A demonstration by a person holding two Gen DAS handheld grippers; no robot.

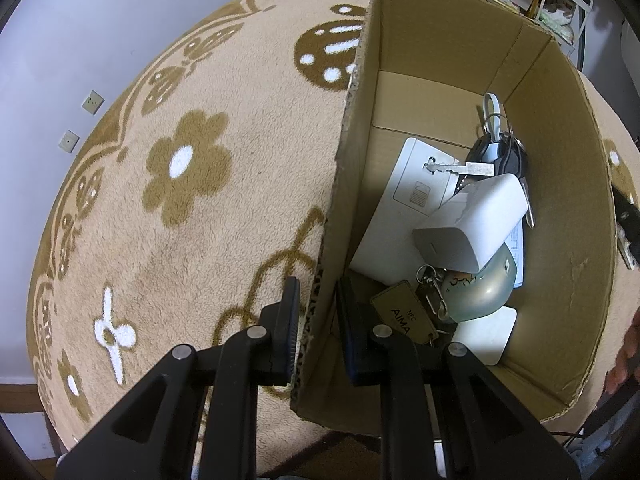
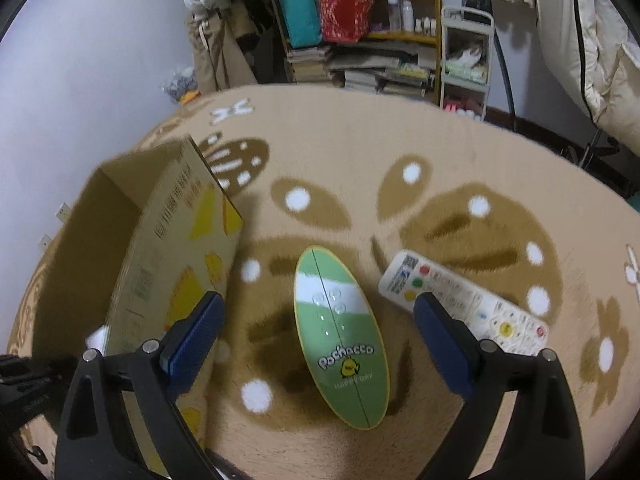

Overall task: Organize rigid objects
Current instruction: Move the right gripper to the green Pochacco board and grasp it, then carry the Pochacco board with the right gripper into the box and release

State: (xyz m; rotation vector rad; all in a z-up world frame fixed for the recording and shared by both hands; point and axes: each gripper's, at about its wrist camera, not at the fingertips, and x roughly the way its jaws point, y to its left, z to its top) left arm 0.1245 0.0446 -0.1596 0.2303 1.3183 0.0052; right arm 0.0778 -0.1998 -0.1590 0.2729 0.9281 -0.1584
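This is a lived-in room of a home, likely a bedroom or living room used for storage as well. A plush beige carpet with brown flowers and mushroom shapes covers the surface in both views. At twelve o'clock in the right wrist view stands a yellow-edged bookshelf crammed with stacked books, small bottles, a red patterned bag and a teal bin. Beside it, at one o'clock, is a white trolley; at two o'clock cream bedding or fabric hangs. Plain pale walls carry two wall sockets at nine o'clock in the left wrist view.
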